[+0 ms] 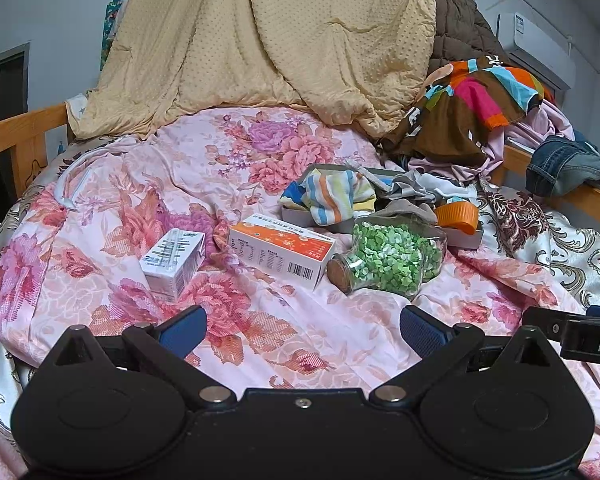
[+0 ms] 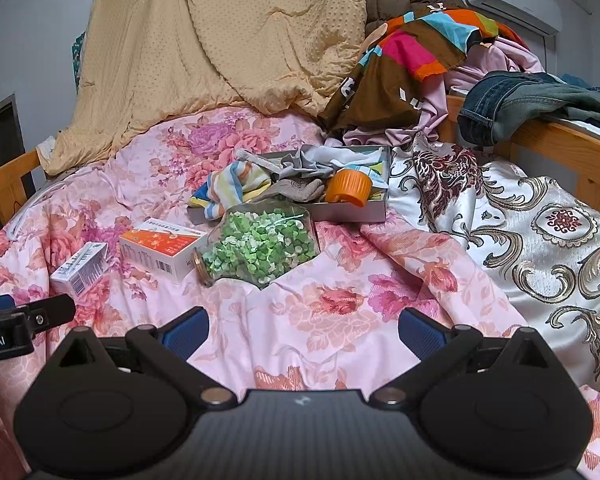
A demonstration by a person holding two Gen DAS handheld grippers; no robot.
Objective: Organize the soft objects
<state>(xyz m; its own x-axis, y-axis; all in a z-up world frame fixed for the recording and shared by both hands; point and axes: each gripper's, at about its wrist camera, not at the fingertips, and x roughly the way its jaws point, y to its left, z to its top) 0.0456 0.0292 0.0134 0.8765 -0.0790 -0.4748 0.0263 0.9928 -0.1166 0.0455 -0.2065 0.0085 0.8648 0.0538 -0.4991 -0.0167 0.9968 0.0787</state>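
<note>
Both grippers, left gripper (image 1: pixel 302 330) and right gripper (image 2: pixel 304 330), wide, empty. I go slow toward striped sock (image 1: pixel 332 196) at 12 o'clock, half out of gray box (image 1: pixel 296 214). I keep clear of glass jar (image 1: pixel 384 258).

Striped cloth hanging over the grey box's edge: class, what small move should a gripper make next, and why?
Probably bring the open left gripper forward toward the striped cloth. It spills over the grey box rim, both grippers are empty, and the jar lies in front, so approach from its left.
</note>
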